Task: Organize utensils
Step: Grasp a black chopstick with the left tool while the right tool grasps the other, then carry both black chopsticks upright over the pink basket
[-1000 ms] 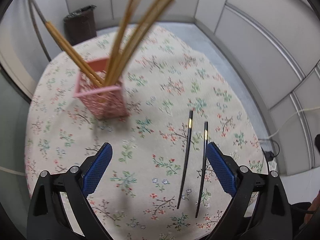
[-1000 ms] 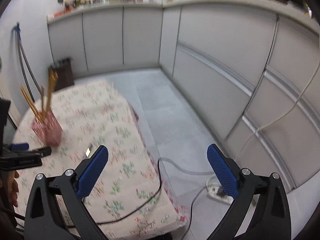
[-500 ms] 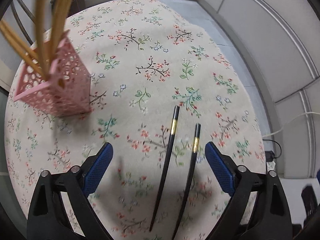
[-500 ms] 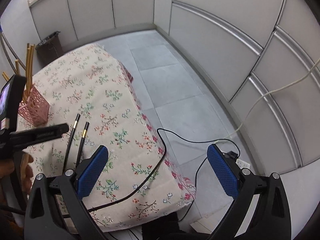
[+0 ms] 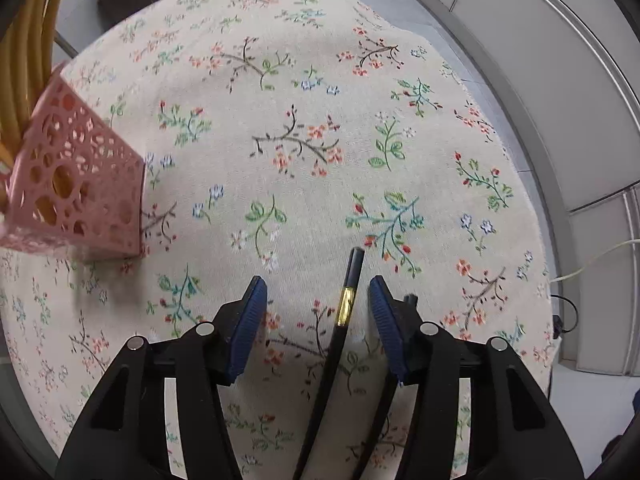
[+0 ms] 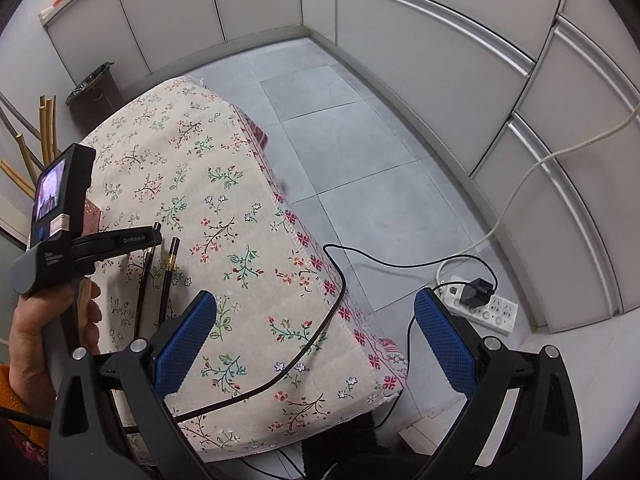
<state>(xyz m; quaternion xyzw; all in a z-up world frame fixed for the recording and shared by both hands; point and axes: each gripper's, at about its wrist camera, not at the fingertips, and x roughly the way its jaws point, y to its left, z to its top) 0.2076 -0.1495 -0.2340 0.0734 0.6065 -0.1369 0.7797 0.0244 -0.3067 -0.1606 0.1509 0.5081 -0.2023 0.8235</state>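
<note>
Two black chopsticks with gold bands lie side by side on the floral tablecloth (image 5: 300,120). My left gripper (image 5: 318,292) points steeply down over them, its jaws closing. One black chopstick (image 5: 346,300) lies between the blue pads, and neither pad touches it. The second black chopstick (image 5: 409,300) sits just outside the right pad, mostly hidden by the finger. The pink perforated holder (image 5: 80,188) stands at the left with several wooden chopsticks (image 5: 28,60) in it. My right gripper (image 6: 316,320) hangs open and empty above the table's near corner.
A black cable (image 6: 320,320) crosses the table's near corner and runs to a power strip (image 6: 480,304) on the grey tiled floor. A dark waste bin (image 6: 96,88) stands beyond the table. A hand (image 6: 52,320) holds the left tool.
The left gripper has come down and forward onto the black chopsticks, and its jaws have narrowed around one. The right gripper has sunk and tilted down towards the table and floor.
</note>
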